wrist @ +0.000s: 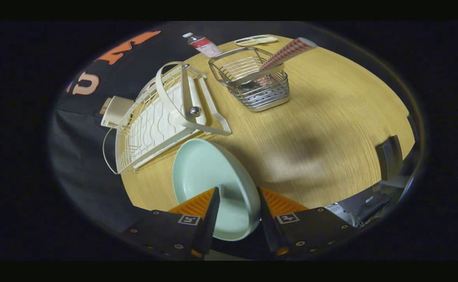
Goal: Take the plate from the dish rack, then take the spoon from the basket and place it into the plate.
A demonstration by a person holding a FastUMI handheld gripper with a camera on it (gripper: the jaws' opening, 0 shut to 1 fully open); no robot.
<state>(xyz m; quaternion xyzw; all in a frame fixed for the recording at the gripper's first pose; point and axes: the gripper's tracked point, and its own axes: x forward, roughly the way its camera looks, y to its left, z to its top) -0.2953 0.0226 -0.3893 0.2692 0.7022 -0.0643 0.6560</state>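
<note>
A pale green plate (207, 172) is tilted on edge above the wooden table (330, 117), just in front of the white dish rack (162, 117). My gripper (236, 194) is shut on the plate's near rim, one finger on its inner face and the other on its outer side. The rack holds no dishes. Beyond it stands a wire basket (252, 84), and a spoon (287, 53) with a red-and-white checked handle leans out of the basket to the right. The spoon's bowl is hidden inside the basket.
A bottle (203, 44) with a red label stands behind the rack and basket. A flat white and green item (256, 40) lies at the table's far edge. A dark object (389, 156) sits at the table's right edge. Bare wood lies right of the plate.
</note>
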